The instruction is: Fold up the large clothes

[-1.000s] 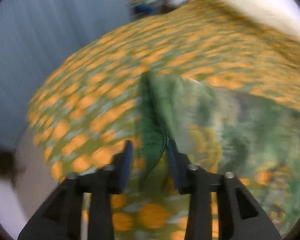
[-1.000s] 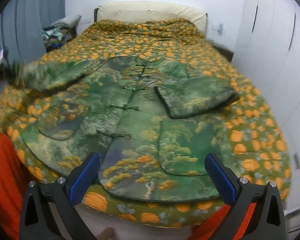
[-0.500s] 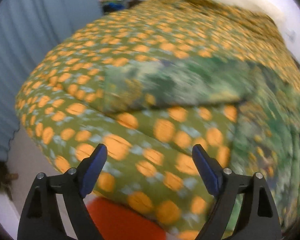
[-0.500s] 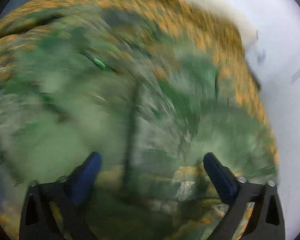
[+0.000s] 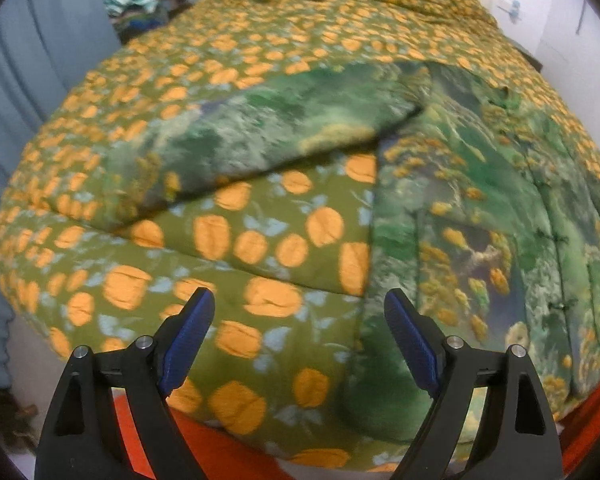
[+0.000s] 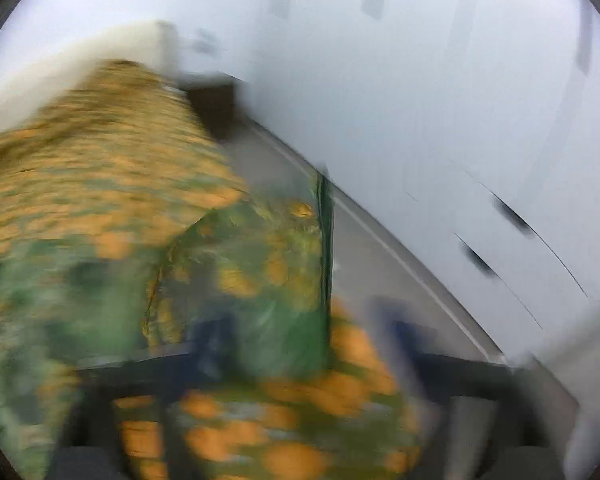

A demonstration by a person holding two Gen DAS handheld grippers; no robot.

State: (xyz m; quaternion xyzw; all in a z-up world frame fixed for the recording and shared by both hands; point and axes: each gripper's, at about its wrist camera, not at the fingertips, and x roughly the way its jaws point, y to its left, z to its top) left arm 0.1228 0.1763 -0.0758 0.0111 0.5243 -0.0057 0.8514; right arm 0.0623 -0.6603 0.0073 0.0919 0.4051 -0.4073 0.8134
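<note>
A green landscape-print jacket (image 5: 460, 200) lies spread on a bed's orange-spotted quilt (image 5: 240, 240). Its left sleeve (image 5: 280, 132) stretches out to the left across the quilt. My left gripper (image 5: 298, 300) hangs open over the bed's near edge, just left of the jacket's hem, with nothing between its fingers. The right wrist view is heavily blurred. There the jacket's other sleeve (image 6: 268, 264) lies at the bed's right edge on the quilt (image 6: 100, 168). My right gripper (image 6: 308, 336) is over it with its jaws opening wide, and the sleeve's end reaches between them.
A grey-blue curtain (image 5: 20, 80) hangs left of the bed, with a pile of clothes (image 5: 140, 0) behind it. Orange-red cloth (image 5: 220, 448) shows below the bed's near edge. White wardrobe doors (image 6: 460, 120), a strip of floor (image 6: 380, 248) and a dark nightstand (image 6: 212, 100) lie right of the bed.
My left gripper let go of the left sleeve, opened and drew back to the bed's near edge. My right gripper swung fast from the foot of the bed across the jacket to its right sleeve.
</note>
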